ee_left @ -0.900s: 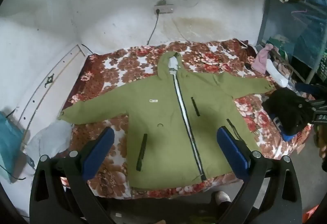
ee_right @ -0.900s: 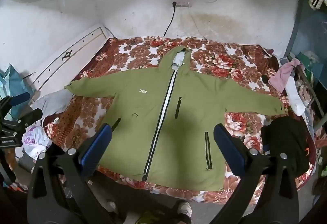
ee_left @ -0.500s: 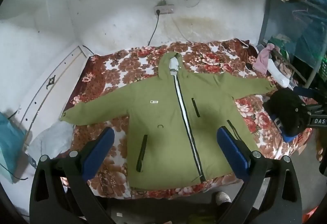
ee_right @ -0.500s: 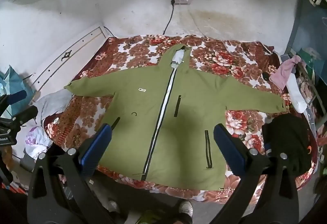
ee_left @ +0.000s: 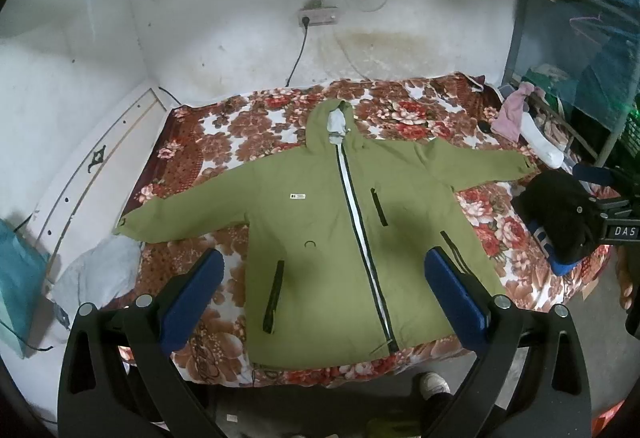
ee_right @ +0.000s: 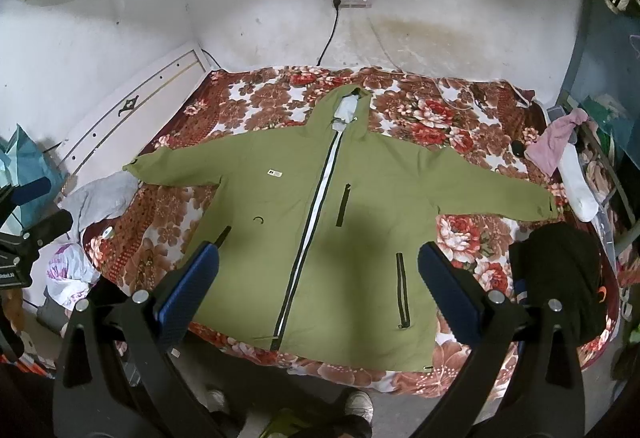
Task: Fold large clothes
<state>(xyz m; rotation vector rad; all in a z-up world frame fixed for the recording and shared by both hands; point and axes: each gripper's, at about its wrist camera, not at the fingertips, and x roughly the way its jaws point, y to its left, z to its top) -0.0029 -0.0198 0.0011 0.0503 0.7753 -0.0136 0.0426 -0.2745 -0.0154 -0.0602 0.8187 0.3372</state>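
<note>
Lying flat below both wide-apart grippers: left gripper (ee_left: 324, 292), right gripper (ee_right: 318, 288), green jacket (ee_left: 320, 238) untouched

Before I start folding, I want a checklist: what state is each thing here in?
Green jacket: spread flat on the bed, zipped, sleeves out, unfolded.
Black garment: bunched at the bed's edge.
Wall cable: plugged in.
Left gripper: open, empty.
Right gripper: open, empty.
</note>
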